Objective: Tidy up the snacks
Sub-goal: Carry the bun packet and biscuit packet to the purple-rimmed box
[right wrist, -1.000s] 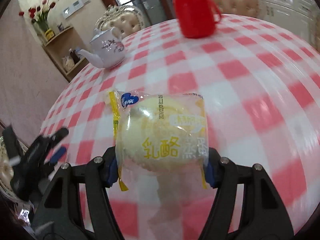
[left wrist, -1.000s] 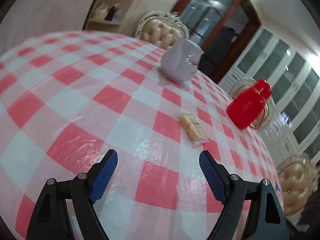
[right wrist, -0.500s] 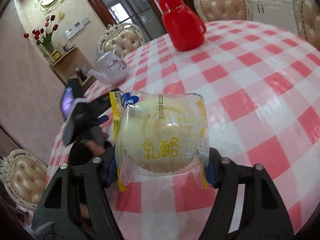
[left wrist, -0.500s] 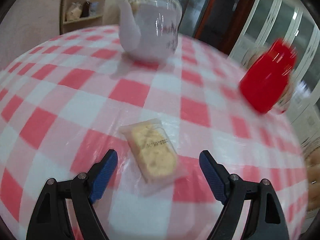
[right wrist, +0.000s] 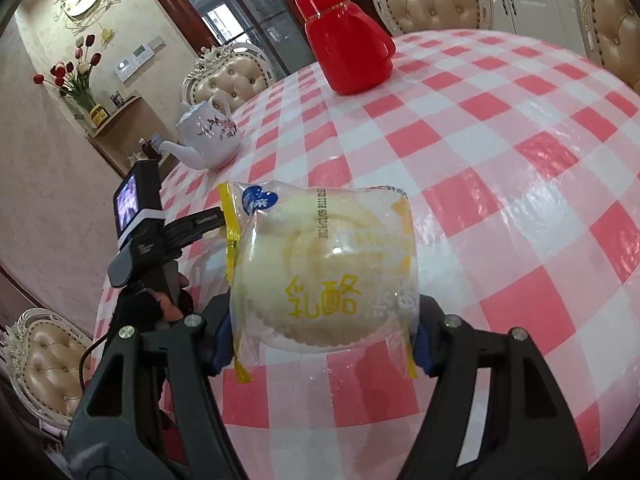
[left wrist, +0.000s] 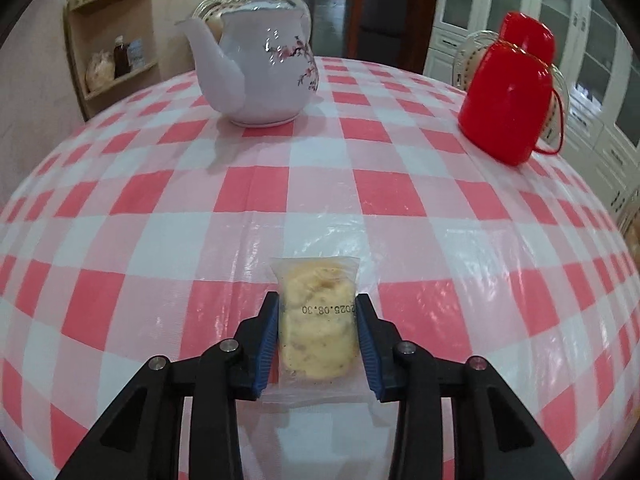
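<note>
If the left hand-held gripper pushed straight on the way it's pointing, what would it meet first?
The tablecloth, most likely: the left hand-held gripper, its jaws just closed on the biscuit packet, points down at the bare checks ahead. The teapot stands farther off, though depth is unclear.

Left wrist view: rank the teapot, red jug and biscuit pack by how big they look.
1. Teapot, largest.
2. Red jug, somewhat smaller.
3. Biscuit pack, smallest, though it lies nearest the camera, clamped in the left gripper, so it is truly the smallest.
</note>
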`<state>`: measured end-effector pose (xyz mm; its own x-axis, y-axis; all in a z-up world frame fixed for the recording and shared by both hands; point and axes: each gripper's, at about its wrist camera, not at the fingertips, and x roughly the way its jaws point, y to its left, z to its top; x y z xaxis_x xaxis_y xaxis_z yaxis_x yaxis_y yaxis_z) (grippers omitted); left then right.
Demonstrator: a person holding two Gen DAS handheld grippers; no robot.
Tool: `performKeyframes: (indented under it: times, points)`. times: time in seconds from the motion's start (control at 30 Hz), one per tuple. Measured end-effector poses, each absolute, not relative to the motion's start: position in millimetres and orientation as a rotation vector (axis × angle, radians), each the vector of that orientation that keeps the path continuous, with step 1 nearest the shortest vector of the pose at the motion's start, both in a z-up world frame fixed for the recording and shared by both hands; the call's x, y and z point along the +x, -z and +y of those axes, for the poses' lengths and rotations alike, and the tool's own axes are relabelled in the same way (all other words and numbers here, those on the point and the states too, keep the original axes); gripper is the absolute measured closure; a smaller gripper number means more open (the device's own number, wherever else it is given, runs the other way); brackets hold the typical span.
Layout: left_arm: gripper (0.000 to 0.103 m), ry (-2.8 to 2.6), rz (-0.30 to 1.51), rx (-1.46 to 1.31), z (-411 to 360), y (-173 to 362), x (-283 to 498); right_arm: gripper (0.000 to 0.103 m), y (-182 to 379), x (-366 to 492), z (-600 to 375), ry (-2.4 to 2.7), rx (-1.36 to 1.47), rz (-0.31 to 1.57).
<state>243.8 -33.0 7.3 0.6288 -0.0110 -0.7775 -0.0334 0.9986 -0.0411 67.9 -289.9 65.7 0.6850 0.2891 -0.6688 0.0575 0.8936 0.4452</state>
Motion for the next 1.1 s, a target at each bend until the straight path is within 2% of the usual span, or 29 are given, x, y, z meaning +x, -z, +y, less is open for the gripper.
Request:
performKeyframes:
  times: [0.03, 0.1, 0.17, 0.2, 0.37, 0.73, 1.1]
  points:
    - [0.053, -0.022, 0.893, -0.037, -34.8, -7.4, 243.3, 0.032, -64.1, 69.1, -289.5, -0.138, 0.457, 0.818]
    - [0.051, -0.034, 0.899, -0.022, -37.3, -6.4, 245.6, 0.032, -60.3, 71.6, -287.2, -0.146, 0.45, 0.832]
    - [0.056, -0.037, 0.896, -0.034, -34.6, -5.8, 246.6, 0.032, -56.9, 73.5, -285.2, -0.143, 0.437, 0.841]
    - [0.066, -0.047, 0.891, -0.043, -31.8, -6.2, 246.1, 0.032, -55.5, 74.4, -284.5, -0.138, 0.428, 0.843]
    - [0.066, 0.011, 0.869, -0.036, -35.8, -9.5, 230.0, 0.032, -49.1, 77.4, -284.3, -0.117, 0.409, 0.852]
    - [0.066, 0.094, 0.771, 0.078, -68.8, -24.9, 141.9, 0.032, -40.2, 78.4, -282.4, -0.123, 0.399, 0.871]
    - [0.066, 0.116, 0.749, 0.016, -40.6, -36.3, 78.7, 0.033, -38.7, 77.3, -269.3, -0.157, 0.348, 0.863]
